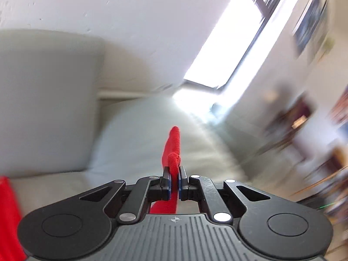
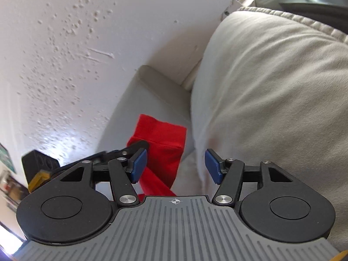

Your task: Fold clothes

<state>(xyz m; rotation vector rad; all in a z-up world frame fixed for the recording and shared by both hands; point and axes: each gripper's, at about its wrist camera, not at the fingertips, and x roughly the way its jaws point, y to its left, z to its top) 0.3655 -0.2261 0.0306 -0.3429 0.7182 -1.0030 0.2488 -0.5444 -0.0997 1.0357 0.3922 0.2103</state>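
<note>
A red garment (image 1: 173, 150) is pinched between the blue pads of my left gripper (image 1: 174, 181), which is shut on it and holds it up above a pale sofa; more red cloth shows at the lower left edge (image 1: 8, 215). In the right wrist view my right gripper (image 2: 175, 165) is open and empty, its pads wide apart. The red garment (image 2: 162, 145) hangs just beyond its left pad (image 2: 139, 163), and the left gripper (image 2: 132, 148) grips the cloth there.
A pale sofa back cushion (image 1: 45, 100) and a rounded cream cushion (image 2: 271, 100) fill the space ahead. A white textured wall (image 2: 65, 54) stands behind. A bright window (image 1: 224, 45) and blurred furniture (image 1: 300, 117) lie to the right.
</note>
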